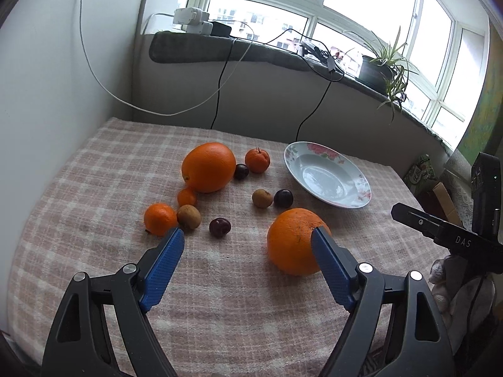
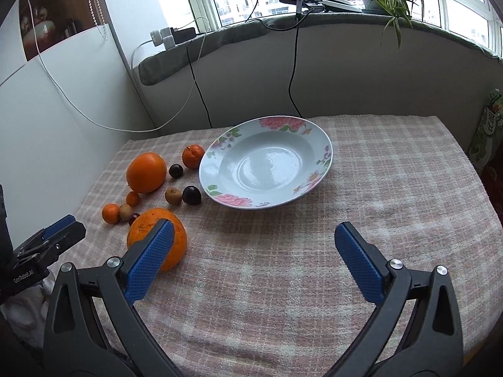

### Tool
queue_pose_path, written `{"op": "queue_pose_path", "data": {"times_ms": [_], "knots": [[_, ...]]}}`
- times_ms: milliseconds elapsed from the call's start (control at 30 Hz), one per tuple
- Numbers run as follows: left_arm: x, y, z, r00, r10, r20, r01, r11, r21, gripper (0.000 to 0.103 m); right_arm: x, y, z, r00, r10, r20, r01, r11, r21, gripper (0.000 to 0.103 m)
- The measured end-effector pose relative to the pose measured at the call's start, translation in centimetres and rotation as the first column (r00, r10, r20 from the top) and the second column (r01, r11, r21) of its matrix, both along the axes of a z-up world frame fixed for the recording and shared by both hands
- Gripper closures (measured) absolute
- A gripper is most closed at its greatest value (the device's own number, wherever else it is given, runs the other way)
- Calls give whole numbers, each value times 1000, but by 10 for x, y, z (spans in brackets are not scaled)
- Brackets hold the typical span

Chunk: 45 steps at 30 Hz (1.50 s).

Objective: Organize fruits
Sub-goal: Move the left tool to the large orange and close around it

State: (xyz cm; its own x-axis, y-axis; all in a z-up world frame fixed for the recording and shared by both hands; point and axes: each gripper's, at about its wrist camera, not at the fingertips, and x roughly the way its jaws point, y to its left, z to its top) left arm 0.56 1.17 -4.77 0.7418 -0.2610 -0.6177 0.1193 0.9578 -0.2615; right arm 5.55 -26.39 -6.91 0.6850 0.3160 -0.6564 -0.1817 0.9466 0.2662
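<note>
Left wrist view: a table under a pink checked cloth [image 1: 94, 172] carries one flowered plate [image 1: 361, 188], empty, at the right, with ten fruits loose to its left. Two big oranges: one [image 1: 209, 166] at the back, one [image 1: 290, 240] nearest, partly behind the left gripper's right finger. Three mandarins [image 1: 160, 218] [image 1: 257, 159] [image 1: 186, 197]. Two brown kiwis [image 1: 189, 216] [image 1: 262, 198]. Three dark cherries [image 1: 219, 227] [image 1: 283, 198] [image 1: 241, 171]. No fruit lies on the plate. The left gripper [image 1: 250, 235] hangs above the cloth, jaws spread wide with nothing between them. In the right wrist view the right gripper [image 2: 254, 229] is likewise agape and empty, hovering before the plate [image 2: 323, 147], with the near orange [image 2: 144, 223] behind its left finger.
</note>
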Motion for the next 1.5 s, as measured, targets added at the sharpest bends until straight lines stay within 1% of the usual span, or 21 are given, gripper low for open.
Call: {"op": "queue_pose_path", "data": {"times_ms": [33,100,133,167,267,367,567,667,700,800,967,1167,1267,1300,1500], "knots": [[1,-1,-4,1000,-16,-9,16,1000,-12,25,2,0,-3,1000,15,-13,-15,1000,24,0],[3,-3,-11,999,-40,-32,39,999,-26,32,7,2,-9,998,52,-42,-49,996,71,7],[4,-3,-15,998,-53,-44,51,998,-38,38,9,4,-11,996,70,-58,-64,994,92,8],[5,-3,-19,996,-63,-56,60,997,-52,41,12,5,-14,994,85,-72,-76,991,112,9],[8,-5,-27,992,-101,-81,94,992,-86,46,17,13,-20,985,135,-103,-118,981,154,17],[9,-12,-31,986,-141,-88,133,987,-93,53,22,23,-23,975,184,-121,-161,971,174,19],[11,-24,-36,974,-201,-103,194,978,-81,54,31,44,-26,953,264,-149,-233,952,197,22],[13,-29,-39,971,-216,-107,209,975,-72,54,36,54,-28,941,296,-162,-263,945,196,23],[14,-29,-40,970,-219,-109,212,975,-70,53,37,58,-29,937,308,-166,-274,941,198,25],[17,-31,-42,967,-229,-113,222,973,-68,54,40,65,-31,923,340,-179,-302,930,211,26],[20,-34,-45,961,-250,-118,243,967,-73,54,48,74,-38,907,366,-206,-319,920,229,29],[21,-35,-47,956,-270,-119,261,962,-81,53,56,81,-46,891,390,-233,-327,906,267,29],[23,-37,-49,950,-287,-124,276,957,-93,55,59,83,-50,876,410,-254,-332,895,298,29],[23,-37,-50,948,-292,-124,281,955,-99,56,60,84,-52,871,417,-261,-335,891,306,31],[22,-41,-50,949,-294,-115,288,955,-71,57,60,84,-54,870,420,-258,-332,886,324,32]]}}
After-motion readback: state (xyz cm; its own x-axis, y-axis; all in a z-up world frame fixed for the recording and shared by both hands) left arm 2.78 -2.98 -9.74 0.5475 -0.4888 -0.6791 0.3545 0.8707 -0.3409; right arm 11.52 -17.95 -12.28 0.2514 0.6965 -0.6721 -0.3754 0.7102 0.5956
